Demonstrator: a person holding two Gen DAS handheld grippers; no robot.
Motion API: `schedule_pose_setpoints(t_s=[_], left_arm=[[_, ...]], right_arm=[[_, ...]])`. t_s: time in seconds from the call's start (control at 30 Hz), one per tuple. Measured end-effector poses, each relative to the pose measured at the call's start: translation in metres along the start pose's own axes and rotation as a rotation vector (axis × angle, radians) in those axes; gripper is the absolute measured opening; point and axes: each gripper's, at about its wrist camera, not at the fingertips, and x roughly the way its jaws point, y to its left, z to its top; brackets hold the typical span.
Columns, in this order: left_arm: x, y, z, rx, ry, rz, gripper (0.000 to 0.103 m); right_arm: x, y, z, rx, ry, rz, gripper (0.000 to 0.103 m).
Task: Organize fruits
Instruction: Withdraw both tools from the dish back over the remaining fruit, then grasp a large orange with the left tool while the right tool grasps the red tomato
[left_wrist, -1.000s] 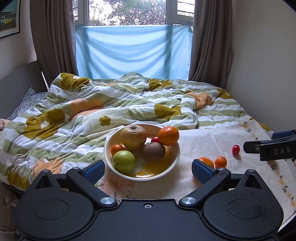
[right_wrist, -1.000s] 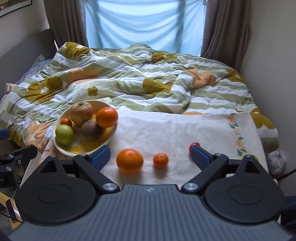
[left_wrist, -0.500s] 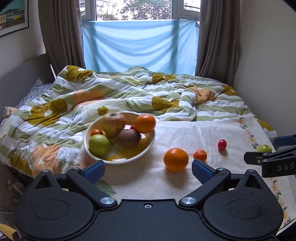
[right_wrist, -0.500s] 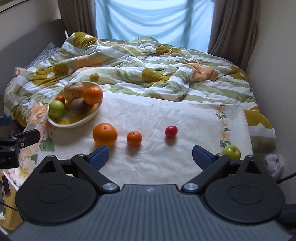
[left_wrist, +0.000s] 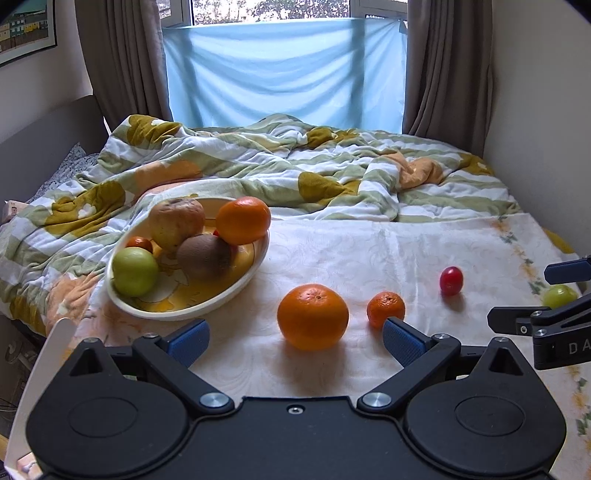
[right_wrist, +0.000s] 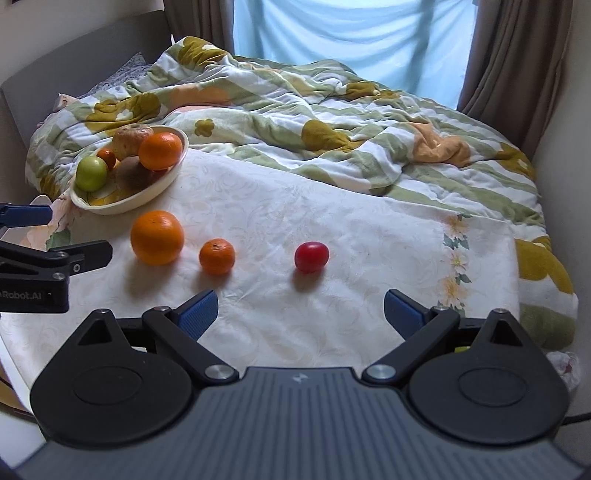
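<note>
- Lying loose on the white cloth (right_wrist: 369, 229) that covers the near part of the bed are a large orange (left_wrist: 313, 316), a small mandarin (left_wrist: 385, 309) and a red cherry tomato (left_wrist: 451, 280), in a row from left to right, none touching another.
- A small green fruit (left_wrist: 559, 295) sits near the cloth's right edge, partly behind the right tool's finger in the left wrist view.
- The cream bowl (left_wrist: 236, 286) stands at the cloth's left end, holding a green apple (left_wrist: 135, 271), a brown pear-like fruit (left_wrist: 177, 221), a kiwi (left_wrist: 204, 255), an orange (left_wrist: 243, 220) and a small mandarin behind the apple; a red bit peeks out between them.
- The left tool (left_wrist: 293, 341) hangs with its fingers spread wide and nothing between them, the large orange just ahead of the gap.
- The right tool (right_wrist: 301, 310) is likewise spread wide and holds nothing, with the cherry tomato just ahead of it.
- A striped floral quilt (right_wrist: 332, 110) lies rumpled behind the cloth, below the curtained window (left_wrist: 284, 70).
</note>
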Motion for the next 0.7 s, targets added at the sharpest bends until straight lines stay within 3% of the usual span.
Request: schedule_pose_setpoints(t_s=[0.23,0.63,0.7], left_arm=[[0.036,-0.012,-0.002,0.017,0.030,0.040,0.098],[0.065,-0.016,-0.001,0.009,0.077,0.029,0.068],[0.065,-0.018,0.000,0.008,0.075,0.025,0.065]], right_arm=[[0.042,-0.019,0.001,-0.003,0.020,0.046,0.103],[0.080,-0.022,0.005,-0.012,0.036,0.073,0.103],[0.084,-0.023,0.006,-0.009,0.040,0.079,0.095]])
